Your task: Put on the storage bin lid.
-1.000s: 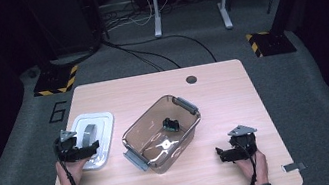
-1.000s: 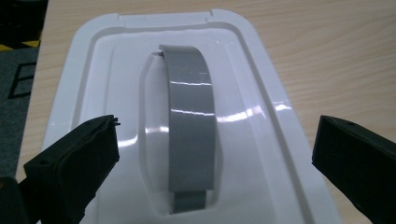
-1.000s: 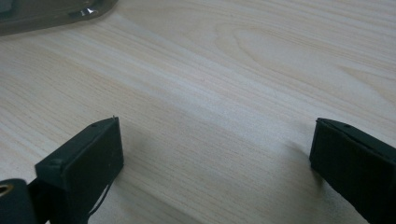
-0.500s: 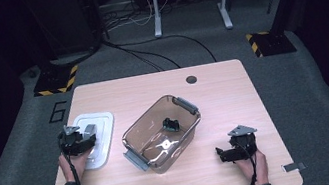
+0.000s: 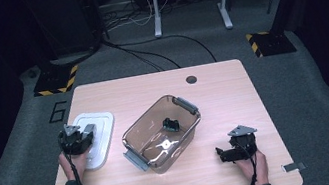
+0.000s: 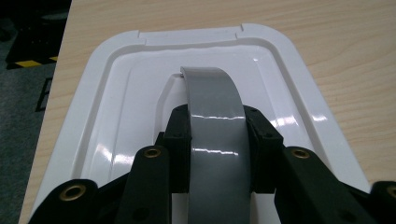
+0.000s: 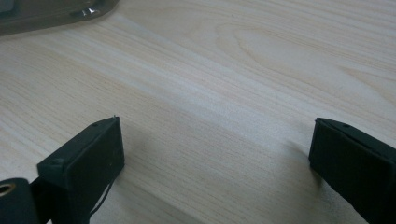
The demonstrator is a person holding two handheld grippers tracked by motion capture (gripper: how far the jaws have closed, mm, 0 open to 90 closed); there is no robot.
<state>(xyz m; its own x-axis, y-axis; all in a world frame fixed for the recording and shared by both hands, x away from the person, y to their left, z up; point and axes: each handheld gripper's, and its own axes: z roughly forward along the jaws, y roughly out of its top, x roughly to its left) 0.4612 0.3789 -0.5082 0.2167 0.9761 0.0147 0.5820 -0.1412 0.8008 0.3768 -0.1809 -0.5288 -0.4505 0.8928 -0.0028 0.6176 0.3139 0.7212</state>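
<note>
Left gripper [image 6: 217, 140] is on the flat white plastic container lid [image 6: 116, 93], its jaws having just been closing and now clamped from both sides on the lid's grey arched handle strap [image 6: 212, 107], pads pressing on it. The lid lies flat on the light wooden table [image 5: 222, 88] near its left edge, just beside the clear brown-tinted plastic tub with grey side clips [image 5: 148, 130], which stands open at the table's middle with a small black object [image 5: 171, 123] inside. Over on the right, the right gripper [image 7: 215, 154] sits low over bare wood, jaws spread wide apart, nothing between them, well clear of the tub
</note>
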